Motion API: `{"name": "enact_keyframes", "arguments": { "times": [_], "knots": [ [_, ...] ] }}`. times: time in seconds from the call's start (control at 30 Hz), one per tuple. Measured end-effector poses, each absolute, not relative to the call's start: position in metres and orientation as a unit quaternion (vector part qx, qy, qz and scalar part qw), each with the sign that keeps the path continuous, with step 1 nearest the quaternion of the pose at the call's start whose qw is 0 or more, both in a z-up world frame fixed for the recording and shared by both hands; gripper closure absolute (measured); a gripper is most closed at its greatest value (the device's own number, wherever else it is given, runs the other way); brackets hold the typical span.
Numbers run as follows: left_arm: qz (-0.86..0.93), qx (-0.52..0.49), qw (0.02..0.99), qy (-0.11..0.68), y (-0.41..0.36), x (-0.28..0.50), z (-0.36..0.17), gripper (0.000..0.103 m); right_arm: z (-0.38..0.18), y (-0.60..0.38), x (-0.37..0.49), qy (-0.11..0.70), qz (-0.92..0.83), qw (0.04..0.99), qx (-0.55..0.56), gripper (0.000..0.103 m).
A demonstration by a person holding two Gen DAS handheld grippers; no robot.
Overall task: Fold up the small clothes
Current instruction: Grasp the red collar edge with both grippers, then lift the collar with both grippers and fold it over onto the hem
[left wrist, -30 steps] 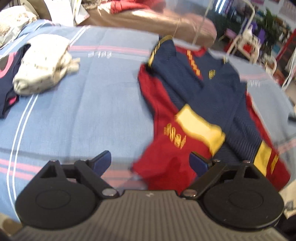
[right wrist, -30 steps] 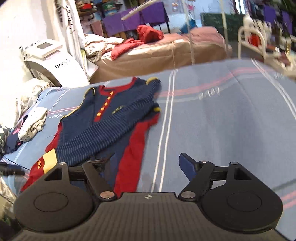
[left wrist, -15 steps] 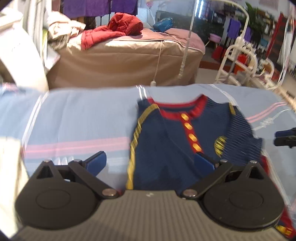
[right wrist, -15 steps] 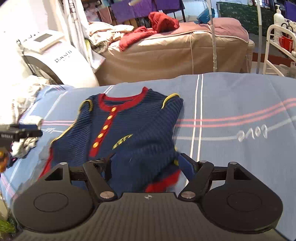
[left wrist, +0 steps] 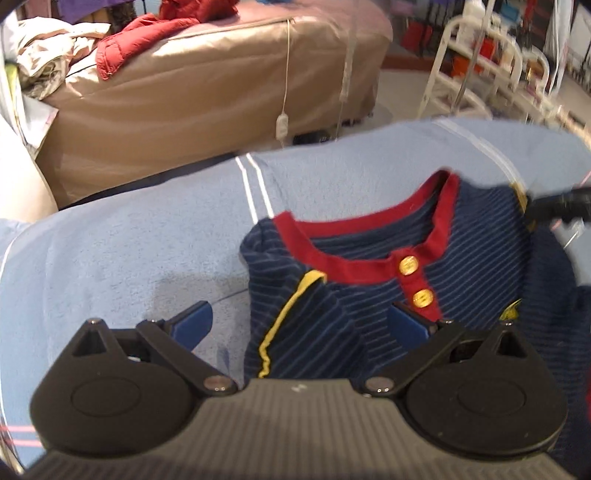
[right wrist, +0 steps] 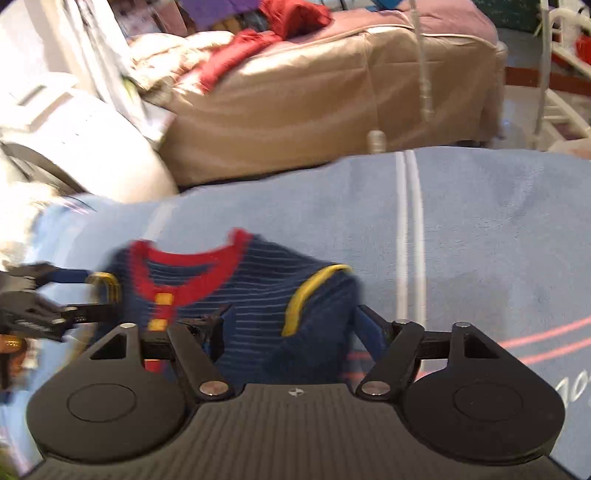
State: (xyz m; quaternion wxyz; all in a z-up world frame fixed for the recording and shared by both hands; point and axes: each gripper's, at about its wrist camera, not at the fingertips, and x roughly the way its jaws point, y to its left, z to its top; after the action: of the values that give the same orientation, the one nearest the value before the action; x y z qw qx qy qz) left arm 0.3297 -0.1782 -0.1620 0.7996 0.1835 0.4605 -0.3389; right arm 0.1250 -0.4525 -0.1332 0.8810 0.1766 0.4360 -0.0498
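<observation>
A small navy striped garment (left wrist: 369, 306) with a red collar, gold buttons and yellow shoulder trim lies on the light blue blanket (left wrist: 129, 258). My left gripper (left wrist: 299, 325) is open just above its left shoulder, and the yellow-trimmed edge lies between the wide blue fingers (left wrist: 192, 325). In the right wrist view the same garment (right wrist: 240, 288) appears blurred. My right gripper (right wrist: 291, 328) is open over the other shoulder, with cloth between its fingers. Each gripper shows at the edge of the other's view: the right gripper (left wrist: 561, 210) and the left gripper (right wrist: 33, 306). The garment's lower half is hidden.
Beyond the blanket's far edge stands a brown covered bed (left wrist: 207, 92) with red clothes (left wrist: 147, 33) on it. A white machine (right wrist: 85, 147) sits at the left, a white rack (left wrist: 480, 66) at the right. A cord (left wrist: 282, 122) hangs ahead.
Both grippers have travelled along the garment from its red and yellow lower part to the collar and shoulders, and now sit lower and closer to the cloth. Both stay open.
</observation>
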Motion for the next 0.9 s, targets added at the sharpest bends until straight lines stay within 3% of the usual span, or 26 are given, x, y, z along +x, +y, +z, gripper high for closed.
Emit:
{"name": "enact_keyframes", "arguments": {
  "times": [0.33,0.37,0.43,0.47,0.5,0.6,0.67,0.77,0.9],
  "knots": [
    [-0.351,0.187,0.79,0.466,-0.193,0.335,-0.194,0.0,-0.154,-0.461,0.121,0.44,-0.01,0.867,0.234,0.001],
    [-0.352,0.185,0.792,0.463,-0.193,0.335,-0.194,0.001,-0.154,-0.461,0.122,0.441,-0.011,0.866,0.233,0.005],
    [-0.351,0.175,0.798,0.457,-0.19,0.336,-0.193,0.009,-0.153,-0.461,0.123,0.441,-0.015,0.869,0.223,0.032],
    [-0.349,0.17,0.803,0.453,-0.189,0.338,-0.192,0.023,-0.153,-0.46,0.125,0.444,-0.018,0.87,0.216,0.061],
    [-0.348,0.162,0.806,0.45,-0.189,0.339,-0.19,0.04,-0.154,-0.46,0.127,0.445,-0.017,0.869,0.215,0.072],
    [-0.347,0.141,0.807,0.458,-0.186,0.344,-0.182,0.065,-0.156,-0.464,0.129,0.44,-0.018,0.867,0.233,0.076],
    [-0.342,0.141,0.809,0.457,-0.184,0.345,-0.177,0.075,-0.156,-0.463,0.128,0.437,-0.023,0.868,0.236,0.076],
    [-0.344,0.153,0.811,0.447,-0.18,0.342,-0.173,0.086,-0.153,-0.461,0.125,0.431,-0.028,0.869,0.242,0.078],
    [-0.349,0.159,0.816,0.433,-0.175,0.332,-0.159,0.089,-0.145,-0.459,0.12,0.416,-0.027,0.873,0.252,0.08]
  ]
}}
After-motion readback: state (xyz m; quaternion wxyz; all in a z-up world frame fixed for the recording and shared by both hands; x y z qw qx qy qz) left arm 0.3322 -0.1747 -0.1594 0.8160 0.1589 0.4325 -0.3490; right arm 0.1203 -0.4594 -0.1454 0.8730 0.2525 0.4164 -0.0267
